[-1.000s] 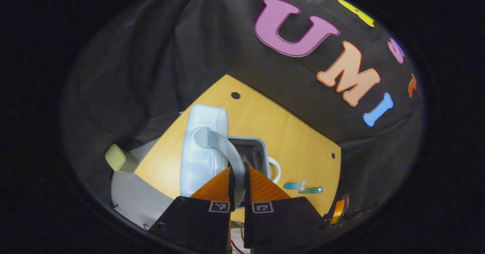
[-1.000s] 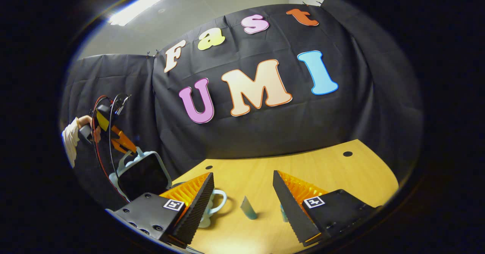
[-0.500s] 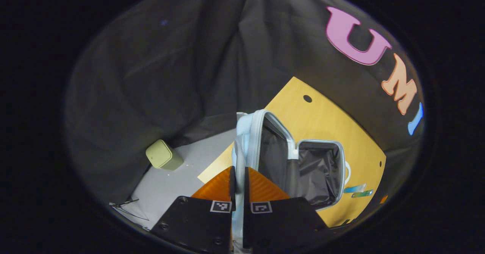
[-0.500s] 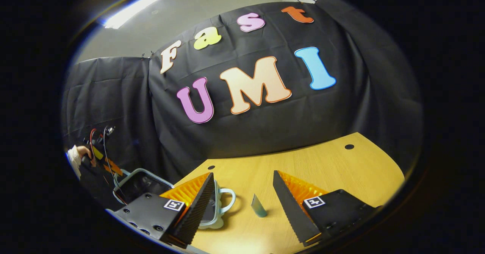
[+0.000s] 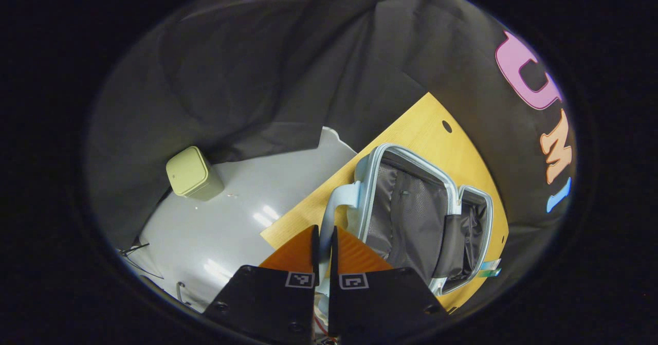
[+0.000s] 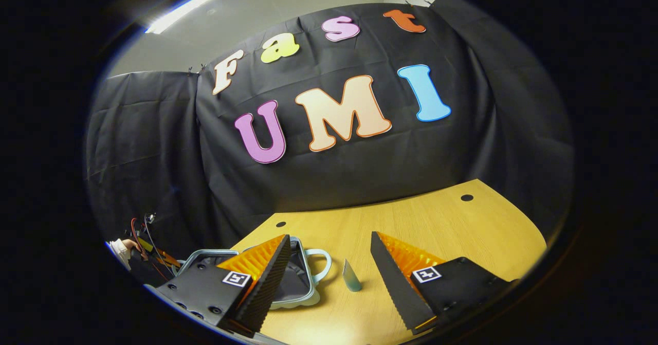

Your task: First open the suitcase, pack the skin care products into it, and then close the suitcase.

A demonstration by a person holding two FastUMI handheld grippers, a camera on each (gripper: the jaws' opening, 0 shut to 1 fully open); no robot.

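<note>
Suitcase (image 5: 411,216) lies open on the worktop (image 6: 411,232), dark lining up. Left claw (image 5: 323,247) is clenched on its pale handle (image 5: 336,206). Right claw (image 6: 329,268) is released above the worktop, a skin care tube (image 6: 351,276) beside the suitcase.

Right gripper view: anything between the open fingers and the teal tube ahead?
No. In the right gripper view only bare table lies between the right gripper and the teal tube, beside the open suitcase.

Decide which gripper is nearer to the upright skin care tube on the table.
Right. The right gripper hangs open just before the tube, which stands between its fingers. The left gripper is across the suitcase, shut on its handle.
</note>
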